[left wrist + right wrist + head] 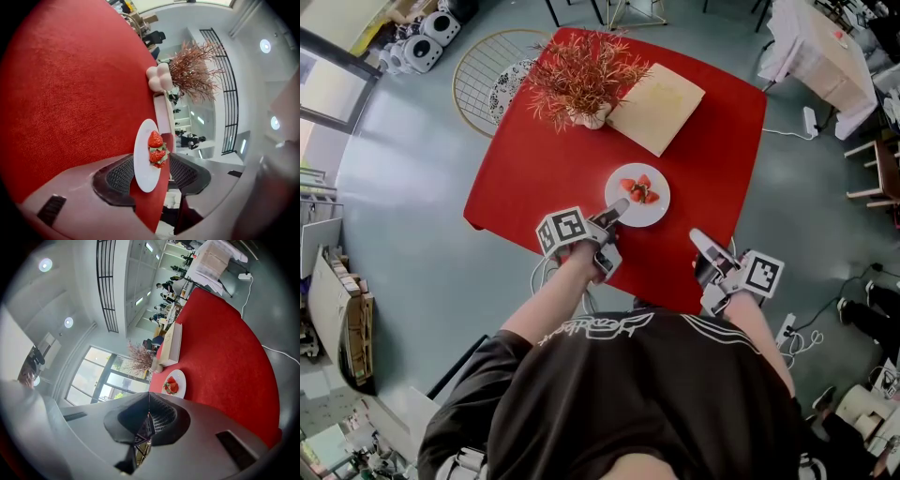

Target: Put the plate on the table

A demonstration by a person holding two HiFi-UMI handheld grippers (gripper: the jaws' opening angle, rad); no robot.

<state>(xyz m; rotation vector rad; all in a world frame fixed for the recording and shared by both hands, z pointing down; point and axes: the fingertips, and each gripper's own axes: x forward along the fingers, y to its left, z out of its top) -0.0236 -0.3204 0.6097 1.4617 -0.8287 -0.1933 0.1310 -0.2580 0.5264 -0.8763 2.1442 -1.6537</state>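
On the red table (pixel 712 141), near the edge closest to the person, sits the white plate (pixel 650 217), flat on the cloth with a few strawberries (pixel 637 190) piled on it. The left gripper (pixel 617 208) is right at the plate's near rim. Its own view shows the jaws standing wide apart with the rim between them, and the pads aren't squeezing it, so the plate rests on the table alone. The right gripper (pixel 701 240) hangs over the table's near edge, well off to the plate's right, with its jaws pressed together on nothing.

Farther back there's a reddish dried plant (pixel 581 75) in a pale lumpy vase (pixel 592 118), just beside a cream board (pixel 661 105).

As for writing, the black shirt (pixel 637 394) has white script across it, too warped to read. The gripper cubes only carry black-and-white square markers.
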